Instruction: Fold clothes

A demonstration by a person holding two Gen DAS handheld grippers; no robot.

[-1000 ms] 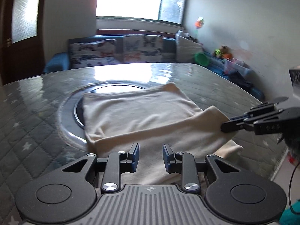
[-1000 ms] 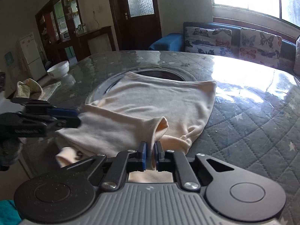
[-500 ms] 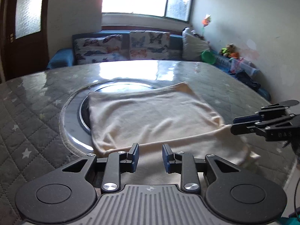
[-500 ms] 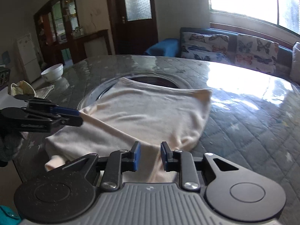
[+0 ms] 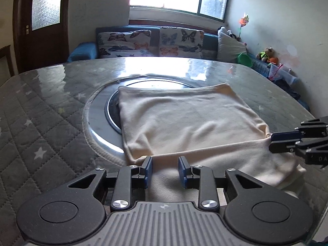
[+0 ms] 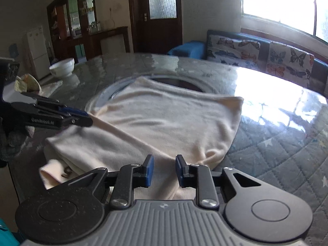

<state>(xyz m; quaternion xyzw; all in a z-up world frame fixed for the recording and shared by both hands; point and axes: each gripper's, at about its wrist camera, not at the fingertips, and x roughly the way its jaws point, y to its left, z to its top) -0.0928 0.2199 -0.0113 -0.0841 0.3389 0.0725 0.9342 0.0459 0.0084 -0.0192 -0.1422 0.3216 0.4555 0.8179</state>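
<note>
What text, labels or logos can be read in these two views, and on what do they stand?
"DA": white letters on the right gripper, cut off by the frame edge.
White lettering on the side of the left gripper: blurred, not readable.
Small round emblem on each camera-side gripper body: a logo, no words.
Dark mark on the cream garment cuff: too small to read.

A grey quilted cover with white stars [image 5: 41,135] is lying under glass over the table, with a round metal ring [image 5: 96,123] sitting at its middle. Beyond the far edge, butterfly-print cushions [image 5: 125,43] are leaning on a blue sofa [image 5: 82,51]. A white bowl [image 6: 62,68] is sitting near the table's left corner. A white fridge [image 6: 37,51] is standing beside dark wooden cabinets [image 6: 82,20].
</note>
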